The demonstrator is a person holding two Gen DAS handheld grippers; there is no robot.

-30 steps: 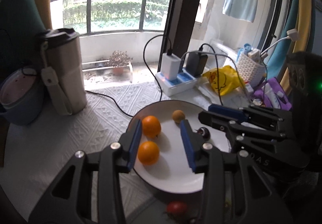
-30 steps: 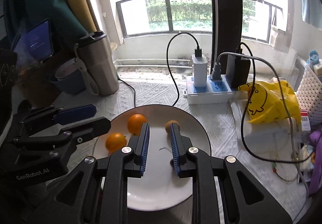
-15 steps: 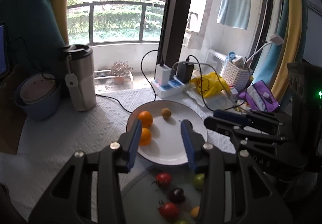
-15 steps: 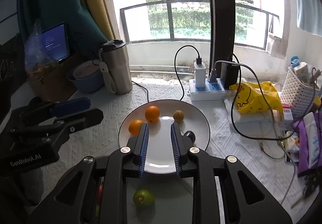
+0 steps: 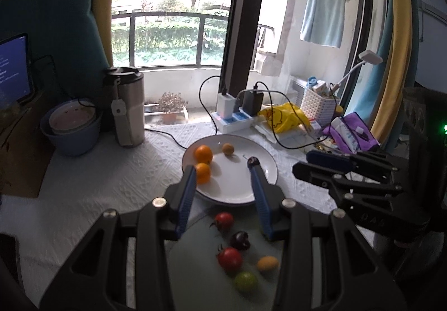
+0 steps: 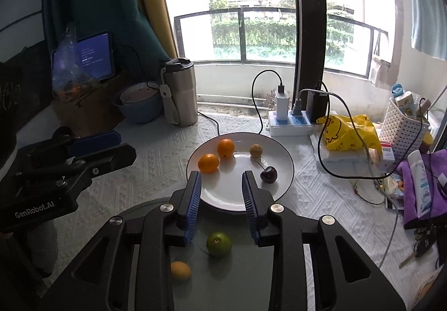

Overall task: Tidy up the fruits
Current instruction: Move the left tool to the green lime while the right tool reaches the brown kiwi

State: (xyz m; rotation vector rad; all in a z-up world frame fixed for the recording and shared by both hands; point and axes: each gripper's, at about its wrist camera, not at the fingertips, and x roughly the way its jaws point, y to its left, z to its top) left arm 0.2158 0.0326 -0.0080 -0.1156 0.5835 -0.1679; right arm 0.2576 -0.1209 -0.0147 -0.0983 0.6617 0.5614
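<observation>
A white plate [image 6: 282, 162] [image 5: 240, 190] holds two oranges [image 6: 225, 147] [image 6: 208, 162], a small brown fruit [image 6: 256, 150] and a dark cherry [image 6: 268, 174]. In front of it a grey glass board [image 5: 195, 260] carries two red tomatoes [image 5: 224, 221] [image 5: 230, 259], a dark cherry [image 5: 239, 240], a yellow fruit [image 5: 267, 263] and a green fruit [image 6: 218, 244]. My left gripper [image 5: 222, 199] is open and empty above the board's far edge. My right gripper [image 6: 222, 204] is open and empty above the green fruit.
A steel tumbler [image 6: 180, 92] and blue bowl [image 6: 139, 106] stand at the back left. A power strip with chargers [image 6: 293, 120], yellow bag [image 6: 346, 129], white basket [image 6: 405, 126] and purple cloth [image 6: 424, 185] crowd the right. A white cloth covers the table [image 6: 156, 160].
Both grippers have pulled back and up from the plate, so the board of fruit now shows beneath them. The right gripper's jaws have opened wider. A dark cherry now lies on the plate.
</observation>
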